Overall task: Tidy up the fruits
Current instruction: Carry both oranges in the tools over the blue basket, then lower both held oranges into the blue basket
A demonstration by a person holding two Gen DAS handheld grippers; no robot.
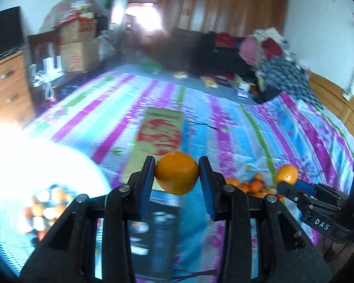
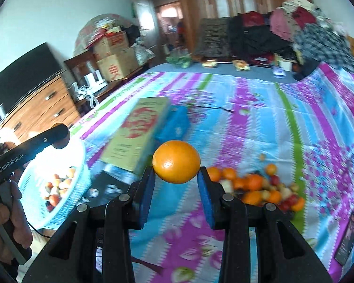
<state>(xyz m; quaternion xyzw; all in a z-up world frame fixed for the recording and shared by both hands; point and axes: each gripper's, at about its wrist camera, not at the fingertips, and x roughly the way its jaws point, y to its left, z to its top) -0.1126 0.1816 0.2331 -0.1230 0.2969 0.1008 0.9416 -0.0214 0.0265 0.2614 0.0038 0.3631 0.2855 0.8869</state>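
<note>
- An orange [image 1: 177, 173] is clamped between the blue pads of the left gripper [image 1: 177, 176], held clear above the striped bedsheet [image 1: 224, 122].
- A second orange [image 2: 176, 161] is gripped the same way by the right gripper [image 2: 176, 176]; seen from the left wrist camera, that gripper [image 1: 289, 184] sits at about 3 o'clock with its fruit [image 1: 286, 174] at the tip.
- The loose fruit pile [image 2: 259, 186] lies on the sheet at about 4 o'clock of the right gripper, near it; more oranges and small red fruits remain to be sorted.
- The white basket [image 2: 80, 165], already holding several fruits, stands at about 9 o'clock in the right wrist view, beside a cardboard box [image 2: 134, 134].
- The step in hand is judged to be the carry of both oranges toward the basket.
- Each grip is best kept steady, since the round skin can roll out between flat pads.
- The oranges are best lowered inside the rim before release, one gripper at a time, so the two tools are not crowded over the basket.
- The basket's contents are washed out by glare in the left wrist view, so the drop point is better judged from the right.
</note>
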